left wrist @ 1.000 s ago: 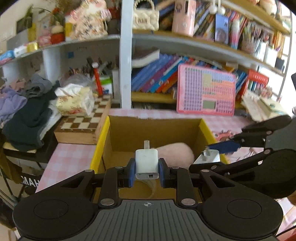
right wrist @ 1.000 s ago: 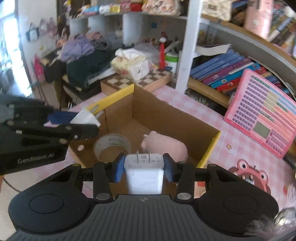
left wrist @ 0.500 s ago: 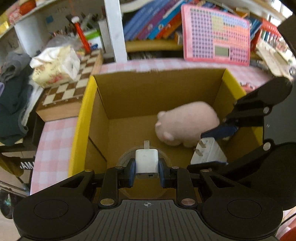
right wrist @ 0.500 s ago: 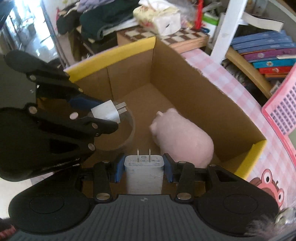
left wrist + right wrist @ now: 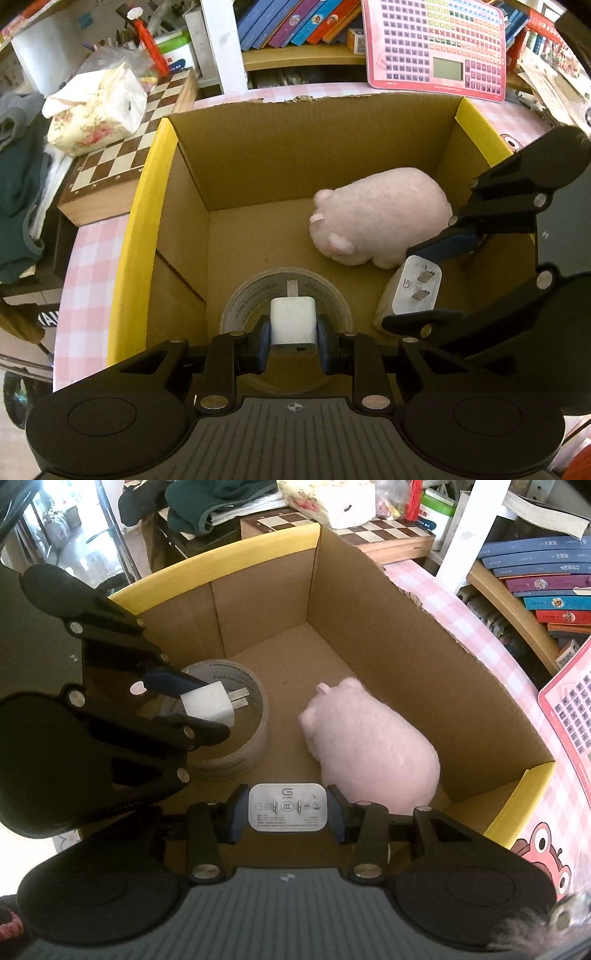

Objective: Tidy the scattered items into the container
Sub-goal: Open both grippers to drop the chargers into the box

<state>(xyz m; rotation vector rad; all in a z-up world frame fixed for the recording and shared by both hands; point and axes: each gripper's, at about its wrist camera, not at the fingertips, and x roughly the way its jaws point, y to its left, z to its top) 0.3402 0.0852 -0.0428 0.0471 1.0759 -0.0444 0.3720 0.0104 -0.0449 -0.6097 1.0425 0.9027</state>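
Pink-check tabletop (image 5: 92, 258), cardboard box (image 5: 295, 155). Left tongs (image 5: 293, 334) grasp small charger (image 5: 293, 319), tape roll (image 5: 236, 306) at 12 o'clock below; right tongs (image 5: 287, 812) grasp large charger (image 5: 287, 806).

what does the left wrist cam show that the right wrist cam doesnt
Only the left wrist view shows the whole pink keyboard toy and the small charger's plain back.

Only the right wrist view shows the printed prong face of the large charger square on, and the frog picture on the tablecloth.

Both show the cardboard box, pink plush pig, tape roll, chessboard, and each gripper shut on a charger.
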